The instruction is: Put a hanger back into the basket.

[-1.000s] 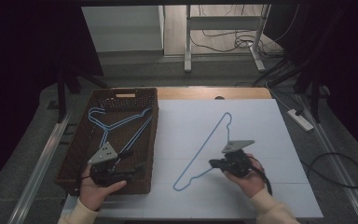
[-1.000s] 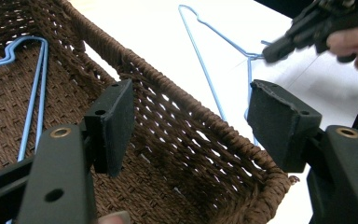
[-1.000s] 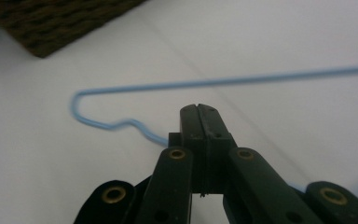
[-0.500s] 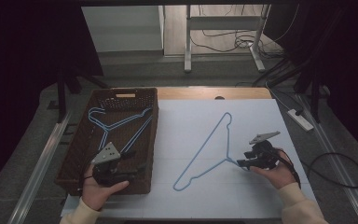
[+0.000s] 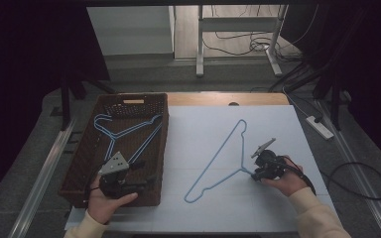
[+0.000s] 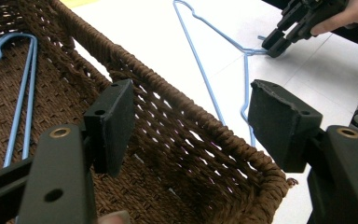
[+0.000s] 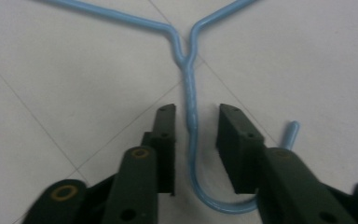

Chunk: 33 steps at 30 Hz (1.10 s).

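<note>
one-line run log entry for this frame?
right gripper: jaws just closing, astride hanger neck, not yet pinching | left gripper: open, astride basket rim | table

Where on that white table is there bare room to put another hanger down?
The widest bare patch of the white sheet lies between the basket and the loose hanger. Another runs along the far edge, behind that hanger's tip. It is crowded at the hook, where the right gripper straddles it, jaws just closing but not yet touching.
</note>
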Each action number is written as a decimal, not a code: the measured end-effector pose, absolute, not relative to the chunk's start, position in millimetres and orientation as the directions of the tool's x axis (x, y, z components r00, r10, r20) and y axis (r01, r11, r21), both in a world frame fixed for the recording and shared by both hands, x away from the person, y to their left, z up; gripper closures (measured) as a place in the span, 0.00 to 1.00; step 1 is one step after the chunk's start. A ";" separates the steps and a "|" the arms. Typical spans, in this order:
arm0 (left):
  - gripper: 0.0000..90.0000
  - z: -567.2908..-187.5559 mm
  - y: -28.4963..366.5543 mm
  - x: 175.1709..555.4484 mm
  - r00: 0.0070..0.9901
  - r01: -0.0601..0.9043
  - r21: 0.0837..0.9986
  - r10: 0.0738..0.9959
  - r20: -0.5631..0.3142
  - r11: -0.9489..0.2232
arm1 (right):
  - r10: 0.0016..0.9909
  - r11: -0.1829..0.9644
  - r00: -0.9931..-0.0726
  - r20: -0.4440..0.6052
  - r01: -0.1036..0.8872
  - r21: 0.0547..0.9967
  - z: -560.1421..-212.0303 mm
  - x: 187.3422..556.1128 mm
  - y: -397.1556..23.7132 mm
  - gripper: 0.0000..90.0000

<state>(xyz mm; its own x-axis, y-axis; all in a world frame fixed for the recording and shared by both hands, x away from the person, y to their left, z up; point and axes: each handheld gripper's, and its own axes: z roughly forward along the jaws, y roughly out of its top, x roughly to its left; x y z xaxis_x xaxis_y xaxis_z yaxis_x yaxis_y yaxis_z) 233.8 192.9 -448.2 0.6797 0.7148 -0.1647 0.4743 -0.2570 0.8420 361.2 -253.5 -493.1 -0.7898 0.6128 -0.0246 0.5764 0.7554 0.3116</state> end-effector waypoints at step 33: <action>0.34 -437.9 107.3 243.3 0.788 0.451 0.798 0.599 -0.145 -0.400 | 0.577 0.781 -0.816 0.009 0.555 0.288 -467.9 360.3 -243.1 0.96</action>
<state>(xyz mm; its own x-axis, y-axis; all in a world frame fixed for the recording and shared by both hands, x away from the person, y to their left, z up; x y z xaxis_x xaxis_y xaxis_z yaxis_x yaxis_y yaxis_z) 243.3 107.3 -437.9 0.7876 0.5990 -0.1446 0.4510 -0.4005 0.7977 360.3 -243.1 -467.9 -0.8164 0.5774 0.0086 0.5551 0.7805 0.2875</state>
